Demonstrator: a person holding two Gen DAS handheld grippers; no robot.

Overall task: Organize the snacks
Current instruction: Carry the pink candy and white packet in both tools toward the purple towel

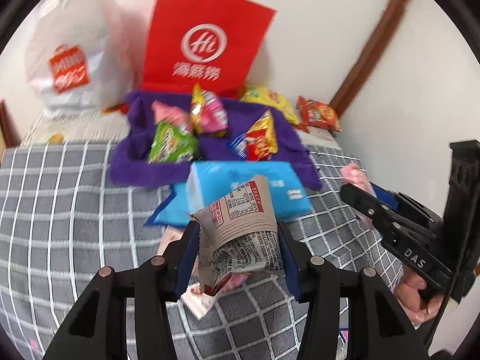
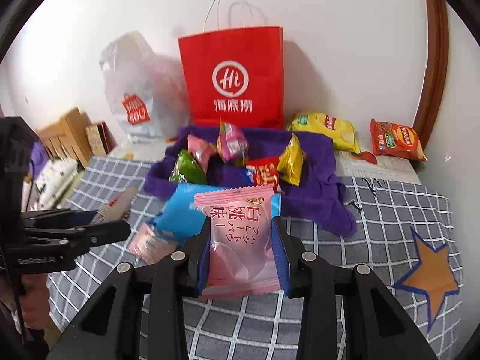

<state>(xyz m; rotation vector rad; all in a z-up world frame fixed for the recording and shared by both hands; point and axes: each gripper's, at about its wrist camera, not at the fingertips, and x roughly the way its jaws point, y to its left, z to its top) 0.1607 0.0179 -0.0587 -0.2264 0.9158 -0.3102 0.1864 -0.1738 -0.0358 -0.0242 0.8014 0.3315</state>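
The left tool [image 1: 240, 255] is clenched on a crumpled grey-beige snack packet with red-bordered printed text [image 1: 240, 225], held up between its blue-padded fingers [image 1: 289, 267] above the grey bedspread with a white grid pattern [image 1: 60, 210]. The right tool [image 2: 241, 252] grips a flat pink sealed packet with white Japanese lettering [image 2: 240, 234] by its two side edges, the packet standing upright between the fingers. Just beyond both held packets lies a light blue plastic package [image 1: 249, 186], resting on the bedspread at the near edge of a rumpled purple fleece cloth [image 2: 315, 204]. On that cloth sits a loose cluster of small snack bags: a green bag [image 1: 171, 144], a pink one [image 2: 198, 150], a pink-and-yellow bag [image 1: 208, 111], a red-and-yellow bag [image 1: 259, 141] and a yellow foil bag [image 2: 291, 162]. Behind the cloth a tall red paper carrier bag with a white circular logo and white handles [image 2: 234, 81] stands upright against the white wall, and to its left slumps a translucent white plastic bag with an orange print [image 2: 135, 96]. To the right of the red bag a yellow crisp bag [image 2: 327, 129] and an orange-red crisp bag [image 2: 396, 141] lie flat near the wall, apart from each other. Another small pink packet [image 2: 147, 243] lies on the bedspread near the blue package, below the left tool as seen from the right wrist. An orange star with a blue border [image 2: 429, 273] is on the bedspread at the right.
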